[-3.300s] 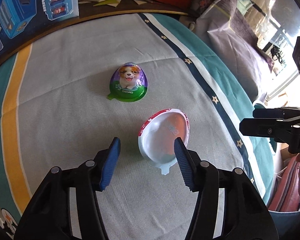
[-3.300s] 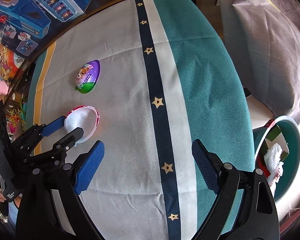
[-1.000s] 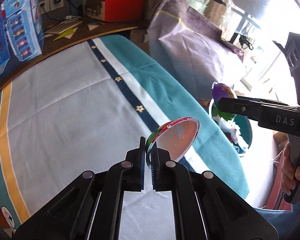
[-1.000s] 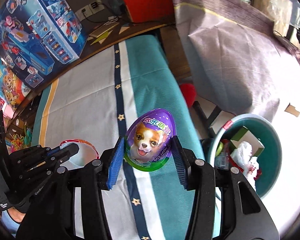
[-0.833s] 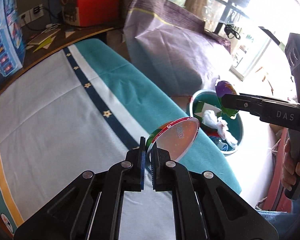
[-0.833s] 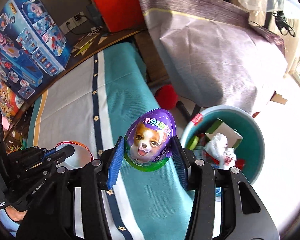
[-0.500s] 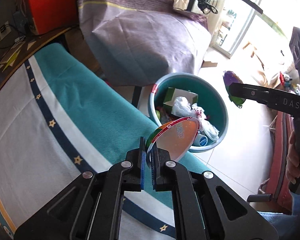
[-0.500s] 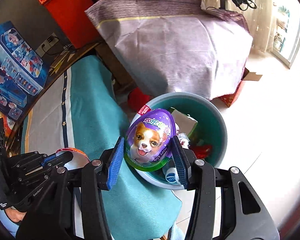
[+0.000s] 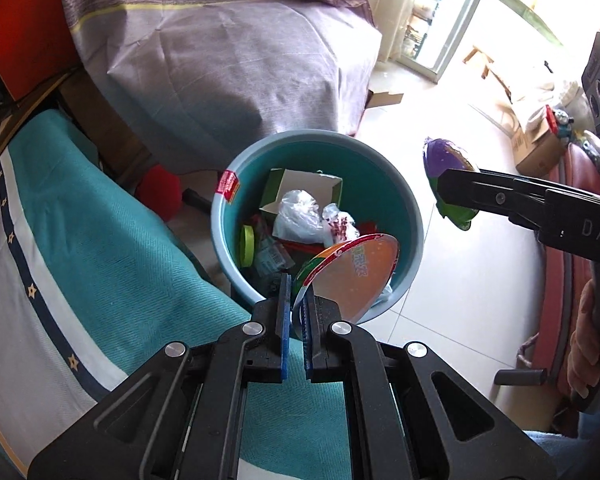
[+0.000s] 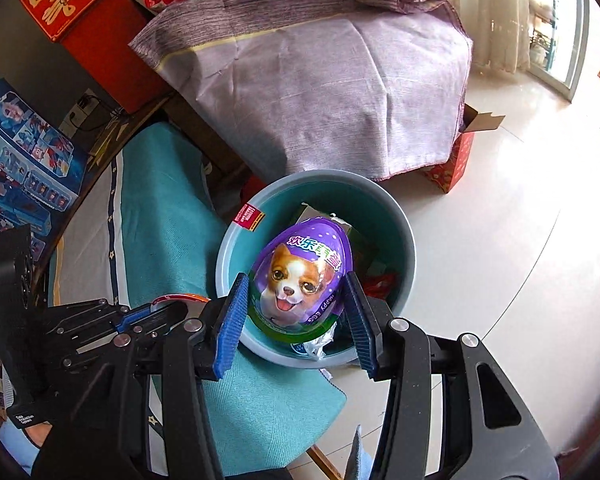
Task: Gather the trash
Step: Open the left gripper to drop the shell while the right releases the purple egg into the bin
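- A round teal bin stood on pale floor tiles just off the right edge of a table draped in a teal, white and navy star-striped cloth; open floor lay to its right, and a bulky shape under a purple woven cover crowded its far side.
- The left gripper hung over the bin's near rim, its blue ribbed pads pressed together on the thin edge of a shallow half-egg shell, orange inside with a red-and-white rim.
- The right gripper was clamped part-way on a glossy purple and green plastic egg printed with a puppy, held upright above the bin's mouth.
- Inside the bin lay a small open carton, crumpled clear wrappers and a yellow-green lid.
- A person's hand gripped the right tool's handle.
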Motion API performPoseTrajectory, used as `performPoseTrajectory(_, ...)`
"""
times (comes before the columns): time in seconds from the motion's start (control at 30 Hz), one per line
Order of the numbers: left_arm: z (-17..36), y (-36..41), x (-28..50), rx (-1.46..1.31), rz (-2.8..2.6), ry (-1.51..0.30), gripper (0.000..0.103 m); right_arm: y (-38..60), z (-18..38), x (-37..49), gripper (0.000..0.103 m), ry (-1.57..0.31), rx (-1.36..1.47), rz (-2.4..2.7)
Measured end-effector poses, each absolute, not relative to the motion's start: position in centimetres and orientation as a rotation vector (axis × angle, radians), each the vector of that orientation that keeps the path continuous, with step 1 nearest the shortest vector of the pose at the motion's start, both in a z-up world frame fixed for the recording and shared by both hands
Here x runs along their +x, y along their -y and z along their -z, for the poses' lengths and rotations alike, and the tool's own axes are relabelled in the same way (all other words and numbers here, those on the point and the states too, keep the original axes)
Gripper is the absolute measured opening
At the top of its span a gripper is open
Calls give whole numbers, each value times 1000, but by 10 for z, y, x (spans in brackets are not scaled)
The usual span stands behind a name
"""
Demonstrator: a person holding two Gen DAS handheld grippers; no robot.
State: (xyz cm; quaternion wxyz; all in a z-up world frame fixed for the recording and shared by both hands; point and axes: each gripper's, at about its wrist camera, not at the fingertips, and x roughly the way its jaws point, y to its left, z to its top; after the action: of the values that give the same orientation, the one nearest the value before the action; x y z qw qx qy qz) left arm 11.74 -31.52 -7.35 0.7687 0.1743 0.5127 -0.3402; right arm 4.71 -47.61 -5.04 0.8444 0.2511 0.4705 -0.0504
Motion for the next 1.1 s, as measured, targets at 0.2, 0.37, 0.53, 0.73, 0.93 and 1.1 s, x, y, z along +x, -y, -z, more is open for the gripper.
performPoseTrajectory(0.2, 82, 327, 123, 392, 732, -1137, 18, 486, 60, 50, 46, -1010, 553, 126)
performPoseTrajectory(0.37, 82, 323, 128, 382, 685, -1115, 77, 486, 62, 54, 46, -1019, 552, 125)
performPoseTrajectory(0.53, 75, 321, 127, 384, 685, -1086, 91, 482, 61, 59, 46, -1020, 546, 120)
performPoseTrajectory(0.73, 75, 317, 124, 392, 682, -1089, 92, 478, 57, 62, 46, -1022, 536, 115)
performPoseTrajectory(0.93, 68, 295, 116, 370, 664, -1067, 96, 470, 55, 67, 46, -1027, 517, 99)
performPoseTrajectory(1.1, 61, 273, 117, 307, 642, -1082, 97, 460, 57, 73, 46, -1039, 510, 80)
